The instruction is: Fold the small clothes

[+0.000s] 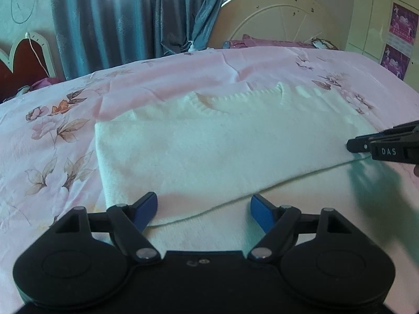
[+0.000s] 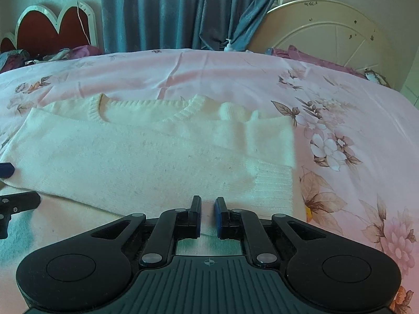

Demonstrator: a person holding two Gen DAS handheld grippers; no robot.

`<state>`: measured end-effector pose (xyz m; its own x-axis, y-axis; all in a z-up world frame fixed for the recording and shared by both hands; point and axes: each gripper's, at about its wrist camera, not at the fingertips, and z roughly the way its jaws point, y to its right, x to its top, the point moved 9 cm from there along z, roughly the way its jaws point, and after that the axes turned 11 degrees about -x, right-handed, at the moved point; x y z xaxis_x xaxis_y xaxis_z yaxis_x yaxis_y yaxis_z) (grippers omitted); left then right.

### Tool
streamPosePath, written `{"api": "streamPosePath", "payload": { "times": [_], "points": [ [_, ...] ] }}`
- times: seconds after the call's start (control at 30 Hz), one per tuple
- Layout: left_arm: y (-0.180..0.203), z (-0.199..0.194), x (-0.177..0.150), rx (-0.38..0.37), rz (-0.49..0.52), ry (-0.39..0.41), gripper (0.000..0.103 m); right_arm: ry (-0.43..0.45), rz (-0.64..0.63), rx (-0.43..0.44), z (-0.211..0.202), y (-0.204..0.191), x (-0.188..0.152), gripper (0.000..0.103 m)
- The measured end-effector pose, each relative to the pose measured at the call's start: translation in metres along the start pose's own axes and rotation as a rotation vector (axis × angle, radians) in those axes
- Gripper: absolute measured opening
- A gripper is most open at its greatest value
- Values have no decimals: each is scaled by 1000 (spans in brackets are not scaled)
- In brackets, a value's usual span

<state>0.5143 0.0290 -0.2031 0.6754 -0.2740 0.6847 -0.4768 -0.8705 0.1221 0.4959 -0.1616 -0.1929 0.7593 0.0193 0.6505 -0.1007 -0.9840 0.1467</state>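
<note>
Left wrist view. We see the white sweater [image 1: 199,146] spread on the pink floral bedsheet [image 1: 52,130], collar at 12 o'clock and sleeves already turned in over the body. A folded edge runs diagonally from 7 o'clock up toward 3 o'clock. The left gripper [image 1: 204,209] hovers over this edge with its jaws spread wide and nothing between them. The right gripper [image 1: 352,146] enters at 3 o'clock, low over the cloth; we cannot tell its jaw state from here. We judge the task to be mid-fold, with a final hem-to-collar fold remaining.

Right wrist view. The sweater [image 2: 146,157] fills the centre; its ribbed hem corner lies at 4 o'clock of the garment, just ahead of the right gripper [image 2: 208,214]. The jaws stand nearly together with a narrow gap; whether they pinch knit we cannot tell. The left gripper [image 2: 7,170] shows at 9 o'clock. The next move seems to call for both grippers to seize the near edge. Bare bedsheet [image 2: 353,130] extends from 1 to 4 o'clock, offering room; a headboard [image 2: 327,34] stands well apart.
</note>
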Motion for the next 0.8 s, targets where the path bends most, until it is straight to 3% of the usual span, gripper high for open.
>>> {"api": "streamPosePath", "payload": {
  "times": [0.07,0.1,0.13,0.17,0.4,0.43,0.53,0.8],
  "points": [
    [0,-6,-2,-7,-6,1,78,12,7,-7,-8,3,0,12],
    [-1,-11,-4,-5,-11,5,80,28,10,-13,-14,5,-1,36],
    [-1,-15,-5,1,-16,9,82,53,13,-17,-19,6,0,70],
    [-2,-22,-7,14,-21,19,88,82,9,-10,-25,7,-1,75],
    [-4,-68,-37,56,-67,46,90,84,26,69,-56,19,-22,74],
    [-2,-74,-45,59,-73,41,90,82,40,86,-62,24,-26,67],
    [8,-88,-64,69,-85,24,83,78,67,115,-81,38,-41,52],
    [40,-132,-124,49,-150,-17,70,28,160,188,-140,93,-110,51]
  ]
}}
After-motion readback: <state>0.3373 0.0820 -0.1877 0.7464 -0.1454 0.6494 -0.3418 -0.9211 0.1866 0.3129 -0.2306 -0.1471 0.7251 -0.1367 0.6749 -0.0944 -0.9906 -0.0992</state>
